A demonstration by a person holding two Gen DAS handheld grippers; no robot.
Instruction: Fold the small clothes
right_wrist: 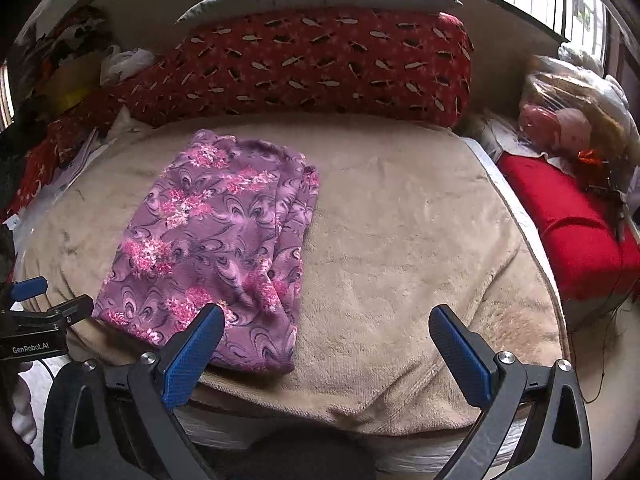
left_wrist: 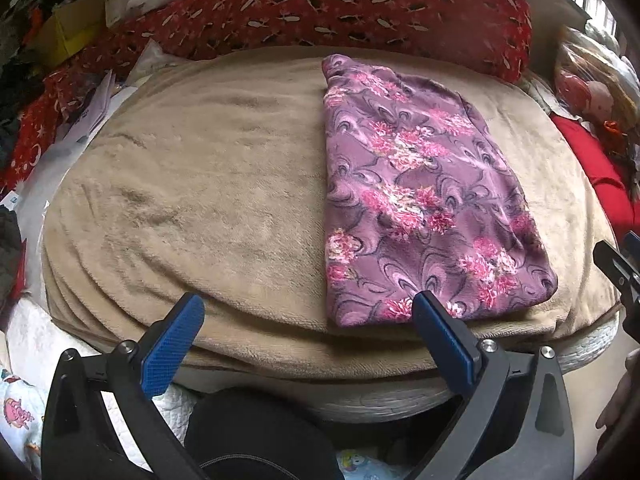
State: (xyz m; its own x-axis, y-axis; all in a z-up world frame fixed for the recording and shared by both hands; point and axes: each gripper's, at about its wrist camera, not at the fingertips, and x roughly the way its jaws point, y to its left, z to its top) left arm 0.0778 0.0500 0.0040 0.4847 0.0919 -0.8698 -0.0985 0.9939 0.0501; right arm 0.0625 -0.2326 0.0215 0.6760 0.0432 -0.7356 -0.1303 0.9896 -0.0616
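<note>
I am holding my left gripper [left_wrist: 308, 320] wide open, gripping nothing, over the near edge of the blanket [left_wrist: 200, 200]. My right gripper [right_wrist: 326, 332] is also gaping empty. The folded garment [right_wrist: 216, 240] is lying flat on the blanket, just ahead of both. A red pillow [right_wrist: 320, 64] is sitting behind.

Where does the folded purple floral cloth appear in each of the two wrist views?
Left wrist view: the purple floral cloth lies right of centre on the beige blanket, its near edge by the gripper's right finger.
Right wrist view: the cloth lies left of centre, above the gripper's left finger.
Shared landmark: the red patterned cushion behind the blanket.
</note>
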